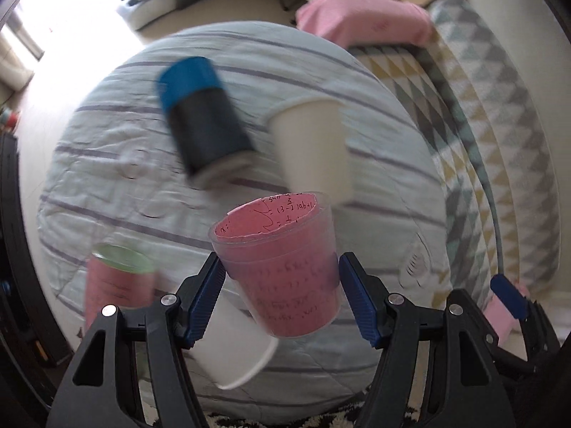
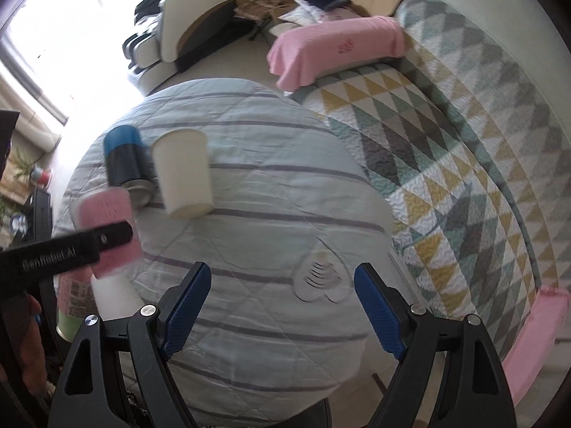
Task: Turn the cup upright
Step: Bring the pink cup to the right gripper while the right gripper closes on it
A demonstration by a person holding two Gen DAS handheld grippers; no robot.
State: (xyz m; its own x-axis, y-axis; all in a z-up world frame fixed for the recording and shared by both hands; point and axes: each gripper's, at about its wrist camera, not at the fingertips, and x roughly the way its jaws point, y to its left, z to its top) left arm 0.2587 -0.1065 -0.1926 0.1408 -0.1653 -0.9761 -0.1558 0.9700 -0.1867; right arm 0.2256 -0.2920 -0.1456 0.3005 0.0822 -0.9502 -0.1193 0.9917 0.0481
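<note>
Above the striped quilt point(image 1: 357, 164), the left gripper point(image 1: 282, 281) is clamping the pink cup point(image 1: 285, 271) mouth-up, while the right gripper point(image 2: 282, 303) is hanging apart, holding nothing.

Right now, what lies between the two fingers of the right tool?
Nothing is held: only bare striped quilt shows between the right tool's fingers, in the right wrist view. The pink cup sits in the left tool.

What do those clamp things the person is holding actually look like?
Each gripper, left and right, has black plastic arms with triangular cut-outs, silver round rivets and two blue textured fingers. The left gripper's side carries white "GenRobot.AI" lettering. No cables show.
</note>
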